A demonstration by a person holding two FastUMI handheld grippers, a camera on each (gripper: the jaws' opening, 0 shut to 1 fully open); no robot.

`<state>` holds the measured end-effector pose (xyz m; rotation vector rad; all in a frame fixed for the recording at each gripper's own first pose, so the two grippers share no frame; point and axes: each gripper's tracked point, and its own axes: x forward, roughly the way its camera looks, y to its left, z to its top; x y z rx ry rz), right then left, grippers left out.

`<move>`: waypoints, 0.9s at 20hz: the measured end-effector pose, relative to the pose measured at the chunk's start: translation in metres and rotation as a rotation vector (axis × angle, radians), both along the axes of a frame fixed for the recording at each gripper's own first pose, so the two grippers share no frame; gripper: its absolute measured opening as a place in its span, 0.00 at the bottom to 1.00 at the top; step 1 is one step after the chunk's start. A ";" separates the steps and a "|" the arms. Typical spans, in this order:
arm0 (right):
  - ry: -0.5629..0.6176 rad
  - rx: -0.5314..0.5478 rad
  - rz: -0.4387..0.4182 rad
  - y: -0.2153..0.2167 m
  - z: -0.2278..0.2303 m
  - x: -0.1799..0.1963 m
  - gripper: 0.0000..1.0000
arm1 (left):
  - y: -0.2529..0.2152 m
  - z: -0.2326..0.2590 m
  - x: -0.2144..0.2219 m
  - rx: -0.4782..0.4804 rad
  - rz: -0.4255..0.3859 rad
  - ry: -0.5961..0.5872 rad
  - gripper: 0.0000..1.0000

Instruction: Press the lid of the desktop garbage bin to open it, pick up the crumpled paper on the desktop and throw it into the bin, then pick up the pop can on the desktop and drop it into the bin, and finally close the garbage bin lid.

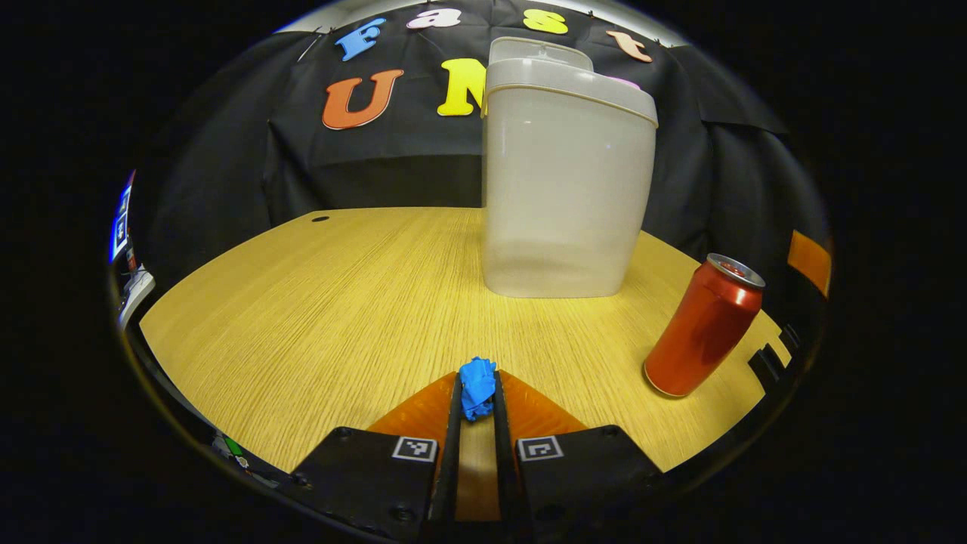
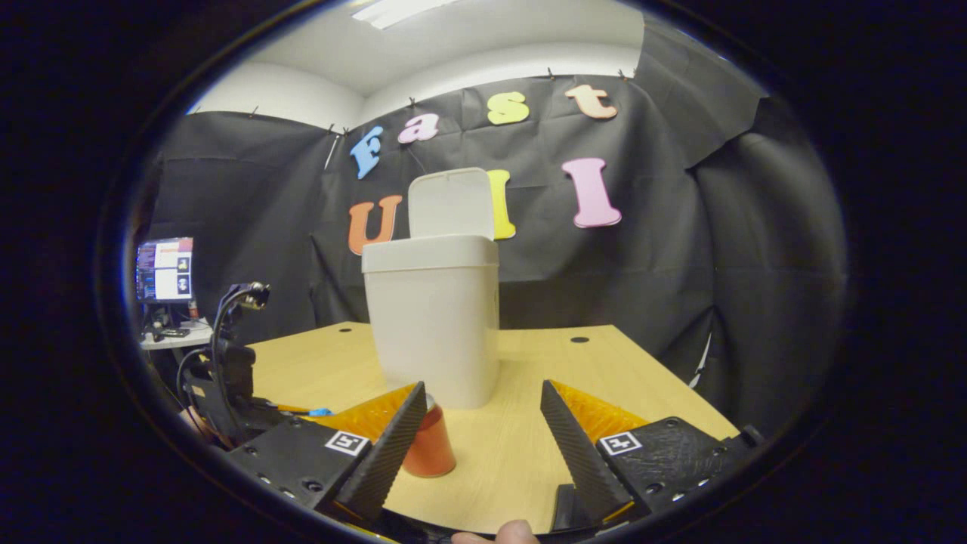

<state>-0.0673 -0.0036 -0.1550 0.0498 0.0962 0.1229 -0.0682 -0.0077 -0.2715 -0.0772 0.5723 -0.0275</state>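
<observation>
Wooden table (image 1: 317,302), monitor (image 2: 164,270) beyond.

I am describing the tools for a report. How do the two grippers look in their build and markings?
Each gripper, left gripper and right gripper, has black blocky finger mounts with visible screws, a small square black-and-white tag on each mount, and translucent orange wedges behind the fingers. The right gripper's fingers are ribbed.

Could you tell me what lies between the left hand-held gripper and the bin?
In the left gripper view, only bare desktop between the hand-held gripper, shut on the paper, and the bin.
</observation>
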 end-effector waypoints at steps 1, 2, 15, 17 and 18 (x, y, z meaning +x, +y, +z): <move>0.021 0.002 0.009 0.004 -0.007 -0.004 0.95 | 0.001 0.003 0.002 0.001 0.003 -0.011 0.25; 0.035 0.001 0.014 0.006 -0.013 -0.008 0.95 | 0.001 0.006 0.004 -0.003 0.003 -0.020 0.25; 0.220 -0.072 0.040 0.039 -0.078 -0.001 0.94 | 0.003 0.044 0.015 -0.004 0.016 -0.137 0.25; 0.248 -0.079 0.034 0.041 -0.087 0.006 0.93 | 0.002 0.050 0.017 0.001 0.014 -0.153 0.25; 0.254 -0.080 0.033 0.042 -0.088 0.009 0.93 | 0.003 0.053 0.018 0.005 0.015 -0.163 0.25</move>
